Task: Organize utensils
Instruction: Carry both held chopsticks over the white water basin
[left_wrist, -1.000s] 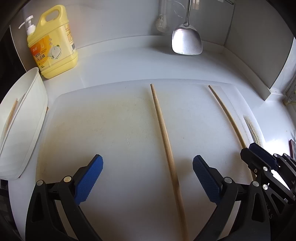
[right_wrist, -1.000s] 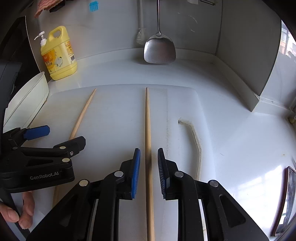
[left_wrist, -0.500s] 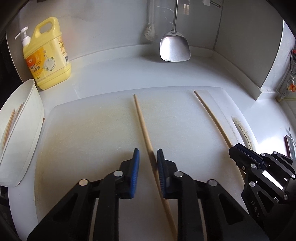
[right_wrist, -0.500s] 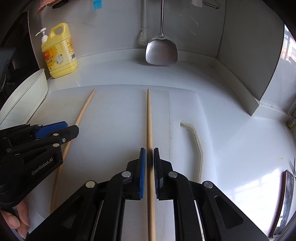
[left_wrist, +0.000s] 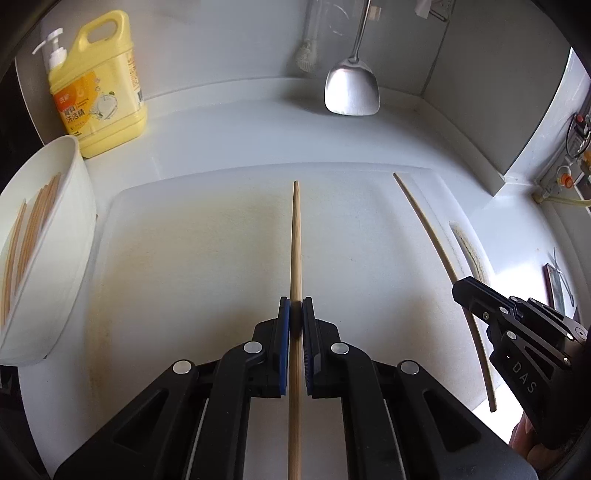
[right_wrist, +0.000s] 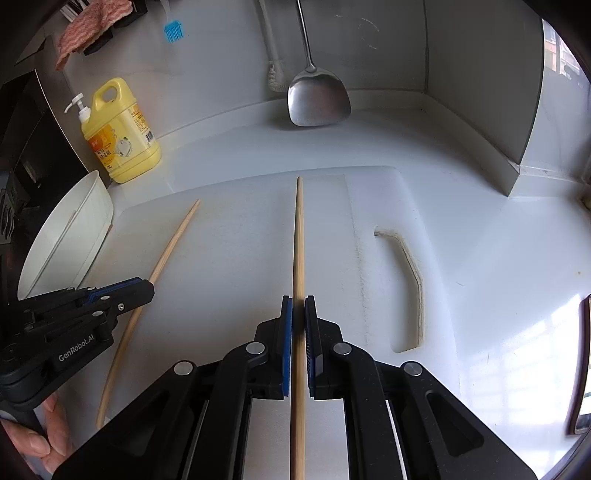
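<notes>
Two wooden chopsticks lie lengthwise over a white cutting board. My left gripper is shut on one chopstick, which runs straight ahead between its blue pads. My right gripper is shut on the other chopstick. In the left wrist view the right gripper and its chopstick show at the right. In the right wrist view the left gripper and its chopstick show at the left. A white oval tray at the left holds several chopsticks.
A yellow dish soap bottle stands at the back left. A metal spatula and a brush hang on the back wall. The cutting board's handle slot is at the right. Walls close the back and right corner.
My left gripper went from wide open to shut on its chopstick. My right gripper closed fully on its chopstick. Both views have pulled up and back a little.
</notes>
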